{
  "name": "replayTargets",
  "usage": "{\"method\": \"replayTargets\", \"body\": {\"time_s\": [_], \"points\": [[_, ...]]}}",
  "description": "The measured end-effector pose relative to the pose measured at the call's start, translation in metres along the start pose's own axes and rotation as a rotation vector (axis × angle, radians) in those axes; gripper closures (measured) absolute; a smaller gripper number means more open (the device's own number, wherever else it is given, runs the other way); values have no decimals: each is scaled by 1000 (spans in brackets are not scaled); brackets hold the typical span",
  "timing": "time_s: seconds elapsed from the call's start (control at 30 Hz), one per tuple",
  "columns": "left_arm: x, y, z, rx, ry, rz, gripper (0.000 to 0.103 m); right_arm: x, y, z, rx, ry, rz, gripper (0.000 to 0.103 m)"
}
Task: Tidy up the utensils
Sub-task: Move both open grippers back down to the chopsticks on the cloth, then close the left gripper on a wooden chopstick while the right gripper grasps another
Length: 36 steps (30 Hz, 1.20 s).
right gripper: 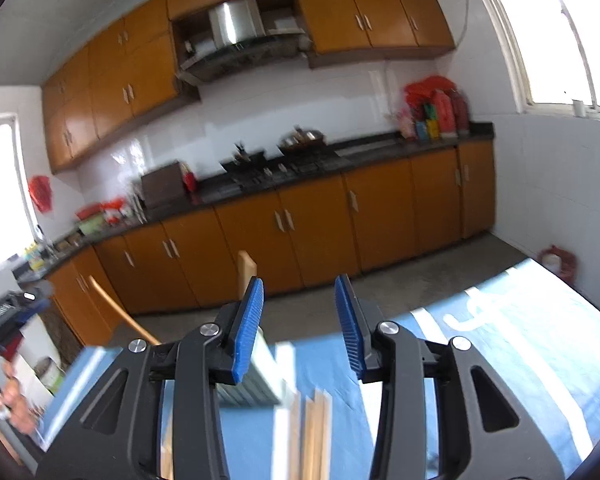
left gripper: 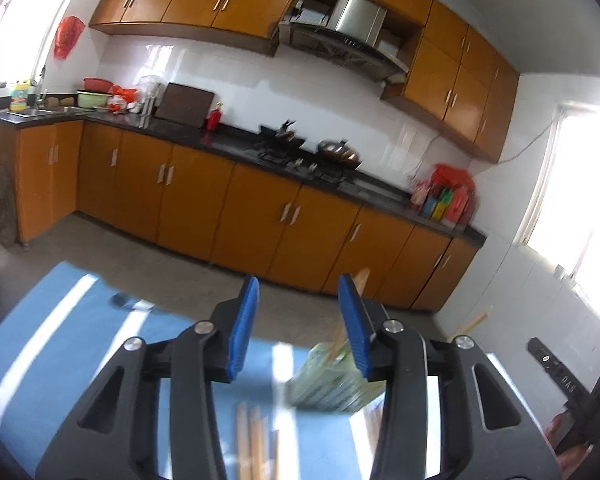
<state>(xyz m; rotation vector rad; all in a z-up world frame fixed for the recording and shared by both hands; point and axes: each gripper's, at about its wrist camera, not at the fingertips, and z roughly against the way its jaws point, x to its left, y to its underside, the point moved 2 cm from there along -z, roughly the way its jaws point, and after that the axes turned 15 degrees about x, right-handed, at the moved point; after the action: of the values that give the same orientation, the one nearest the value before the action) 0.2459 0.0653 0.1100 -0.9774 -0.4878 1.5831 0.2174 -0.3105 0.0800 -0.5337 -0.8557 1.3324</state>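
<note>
My left tongs (left gripper: 298, 294) are spread wide, the blue pads (left gripper: 247, 306) well apart with nothing between them, tipped up and level-forward. My right tongs (right gripper: 299, 296) are likewise gaping, their ribbed blue pads (right gripper: 346, 312) apart and gripping nothing. In the right wrist view I see my left hand (right gripper: 10, 396) wrapped on its handle at the far left edge.

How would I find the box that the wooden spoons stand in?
Look at the blue tablecloth in front of the orange kitchen cupboards. Near its middle stands a pale green ribbed holder with light wooden handles sticking up out of it. The loose wooden sticks beside it lie flat on the cloth, while the holder is the only upright thing.
</note>
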Motion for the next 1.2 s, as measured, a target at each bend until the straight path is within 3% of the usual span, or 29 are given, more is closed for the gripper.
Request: {"method": "replayTargets", "body": {"time_s": [0.17, 0.2, 0.3, 0.4, 0.53, 0.77, 0.9, 1.07, 1.2], "points": [[39, 59, -10, 157, -96, -12, 57, -26, 70, -47, 267, 27, -1, 65], [46, 71, -14, 181, -116, -16, 57, -27, 85, -59, 320, 22, -3, 69], [62, 112, -30, 283, -146, -25, 57, -17, 127, -83, 433, 10, 18, 81], [67, 139, -42, 335, -157, -34, 58, -5, 152, -101, 500, 19, 60, 85], [71, 159, -51, 379, -151, -46, 58, 0, 162, -117, 542, 24, 73, 85], [60, 174, -58, 416, -124, -52, 58, 8, 166, -113, 533, 33, 114, 86], [51, 179, -63, 440, -101, -78, 64, 5, 169, -115, 531, 56, 125, 95], [43, 190, -74, 489, -78, -103, 76, -22, 162, -115, 510, 143, 37, 96], [34, 201, -81, 529, -64, -138, 83, -35, 160, -113, 508, 148, 8, 96]]}}
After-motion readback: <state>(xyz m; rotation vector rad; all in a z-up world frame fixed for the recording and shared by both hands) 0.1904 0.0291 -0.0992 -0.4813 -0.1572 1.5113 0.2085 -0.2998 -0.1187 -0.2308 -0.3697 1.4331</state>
